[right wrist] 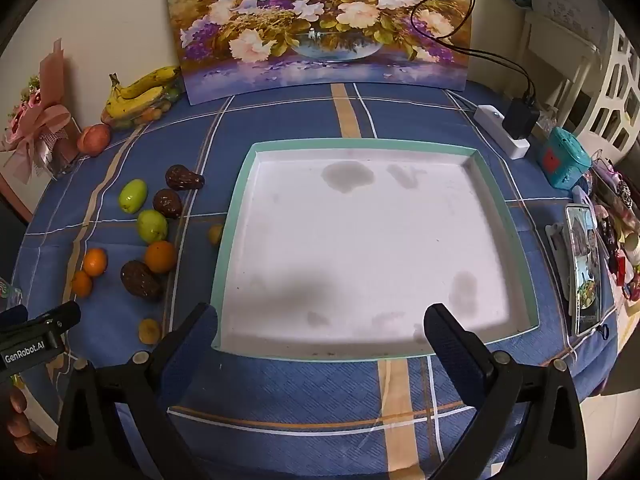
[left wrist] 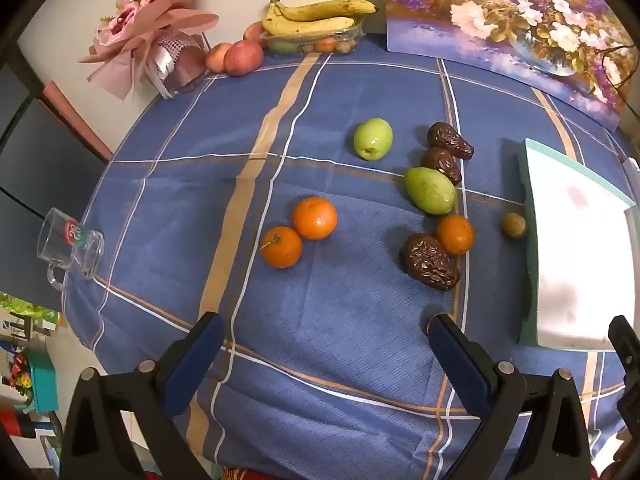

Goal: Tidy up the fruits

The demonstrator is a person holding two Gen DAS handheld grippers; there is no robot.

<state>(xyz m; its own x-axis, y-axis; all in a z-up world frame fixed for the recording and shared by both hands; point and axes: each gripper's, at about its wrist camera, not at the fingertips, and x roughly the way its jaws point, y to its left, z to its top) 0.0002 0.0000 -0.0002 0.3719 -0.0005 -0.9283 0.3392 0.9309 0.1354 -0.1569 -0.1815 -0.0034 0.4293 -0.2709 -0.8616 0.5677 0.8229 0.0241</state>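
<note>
Loose fruit lies on the blue checked tablecloth: two oranges (left wrist: 298, 232), a third orange (left wrist: 455, 234), a round green fruit (left wrist: 373, 139), a pointed green fruit (left wrist: 430, 191), three dark wrinkled dates (left wrist: 429, 262) and a small brown fruit (left wrist: 514, 225). A shallow white tray with a teal rim (right wrist: 234, 216) stands to their right, with nothing in it. My left gripper (left wrist: 324, 336) is open and empty, hovering short of the fruit. My right gripper (right wrist: 320, 324) is open and empty over the tray's near edge. The fruit also shows in the right wrist view (right wrist: 160, 256).
Bananas on a clear box (left wrist: 316, 20), apples (left wrist: 240, 57) and a pink bouquet (left wrist: 148, 36) stand at the back. A glass mug (left wrist: 70, 246) sits at the left edge. A flower painting (right wrist: 320, 20) leans on the wall. A power strip (right wrist: 504, 128), phone (right wrist: 584, 268) and clutter sit right.
</note>
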